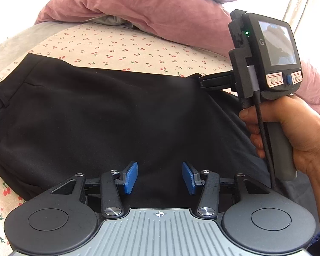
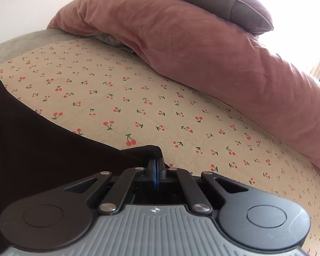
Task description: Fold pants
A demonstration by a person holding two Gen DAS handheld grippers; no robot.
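pants (image 1: 96,111) black, spread flat on cherry-print sheet (image 2: 138,98)

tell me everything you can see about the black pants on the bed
The black pants lie spread fairly flat on the cherry-print sheet, smooth matte fabric with a stitched seam and a slit pocket near their left end. The right tool, held in a hand, is shut on the far edge, which rises over its blue pads. The left tool hovers open over the near part; no cloth shows between its pads.
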